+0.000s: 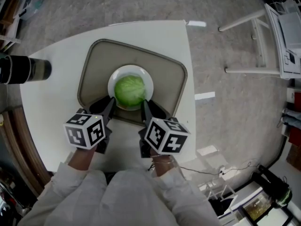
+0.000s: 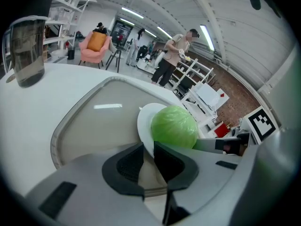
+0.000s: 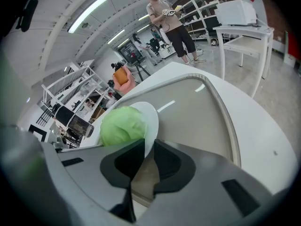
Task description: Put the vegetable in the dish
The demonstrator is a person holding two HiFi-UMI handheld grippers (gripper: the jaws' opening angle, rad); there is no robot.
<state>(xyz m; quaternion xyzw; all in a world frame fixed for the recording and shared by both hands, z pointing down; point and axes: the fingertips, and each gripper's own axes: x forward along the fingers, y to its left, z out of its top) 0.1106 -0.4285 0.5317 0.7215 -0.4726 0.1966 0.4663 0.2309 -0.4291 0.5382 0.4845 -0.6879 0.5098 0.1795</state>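
Observation:
A round green cabbage (image 1: 129,91) lies in a white dish (image 1: 130,72), which stands on a beige tray (image 1: 94,74) on the white table. My left gripper (image 1: 111,104) is shut on the dish's near left rim. The right gripper (image 1: 145,106) pinches the near right rim. In the left gripper view the dish (image 2: 143,121) edge runs between the closed-in jaws of the left gripper (image 2: 148,157), with the cabbage (image 2: 174,126) just beyond. The right gripper view shows its gripper (image 3: 148,159) holding the dish (image 3: 151,117) the same way, the cabbage (image 3: 122,124) to its left.
A dark cylindrical jug (image 1: 23,69) sits at the table's left edge, seen as a clear jug (image 2: 27,46) in the left gripper view. The table's right edge (image 1: 190,79) drops to the floor. A white desk (image 1: 263,36) stands far right. A person (image 3: 169,25) stands in the background.

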